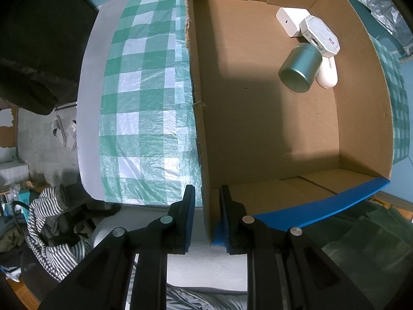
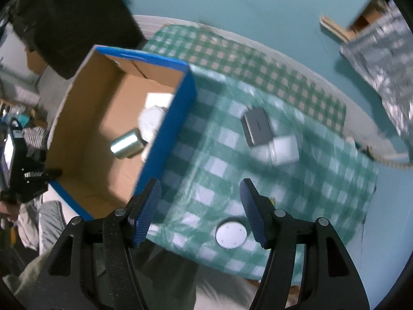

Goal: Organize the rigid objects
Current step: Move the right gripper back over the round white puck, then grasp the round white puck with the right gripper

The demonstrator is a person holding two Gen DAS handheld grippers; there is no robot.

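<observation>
Between our right gripper's (image 2: 200,208) wide-open, empty jaws, lower centre, lies a white round disc (image 2: 230,234); grey block (image 2: 256,127) and white box (image 2: 284,148) sit farther up-frame. Our left gripper (image 1: 206,217) pinches the cardboard box (image 1: 206,155) wall, nearly closed.

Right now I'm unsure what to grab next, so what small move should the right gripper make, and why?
Probably lower the right gripper onto the round white disc: its jaws stand open and empty, and the disc lies nearest them on the checked cloth, outside the box.
</observation>
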